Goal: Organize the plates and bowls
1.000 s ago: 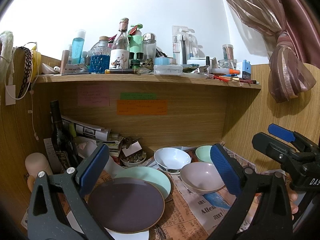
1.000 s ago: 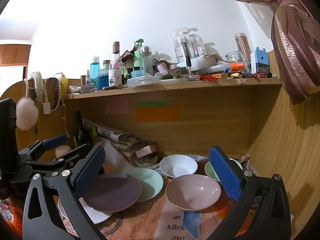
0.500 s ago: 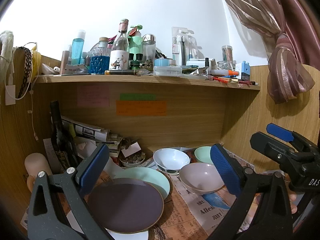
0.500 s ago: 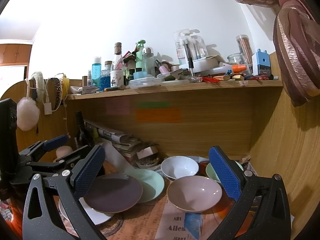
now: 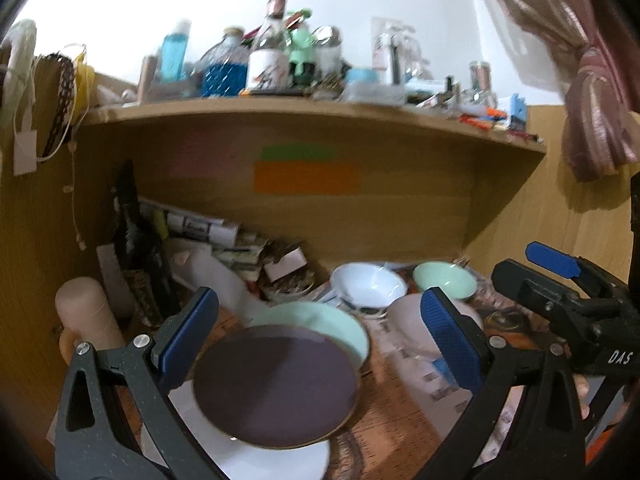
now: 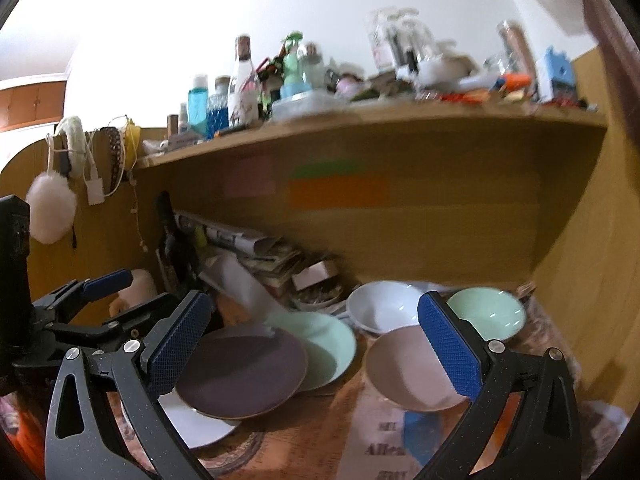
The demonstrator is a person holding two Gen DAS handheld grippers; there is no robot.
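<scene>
1. Judged barely begun: nothing gathered by kind yet, plates and bowls lying in two loose clusters on the newspaper-covered wooden bench [image 6: 304, 432] under the cluttered wooden shelf [image 6: 360, 128].
2. Left tongs [image 5: 320, 332] spread wide, nothing between the blue pads, hovering over the plates at lower centre of the left view.
3. Right tongs [image 6: 316, 344] likewise spread and empty, framing the crockery at lower centre of the right view.
4. Plates, lower centre-left: a round dark purple plate with a thin brown rim [image 6: 240, 372] lying partly over a round white plate [image 6: 192, 420] and overlapping the edge of a round mint green plate [image 6: 324, 344]. Roughly fanned, not squared into one stack.
5. Bowls, lower centre-right, each upright and separate: a shallow pale pink bowl [image 6: 404, 368] nearest, a white bowl [image 6: 380, 308] behind it, a mint green bowl [image 6: 486, 312] toward the right wall. None nested.
6. Left to do, by this reading: stacking the three plates evenly and nesting the three bowls.
7. Surfaces look smooth and glazed, likely slippery under the pads; both views blurred, so fine rim detail not readable.
</scene>
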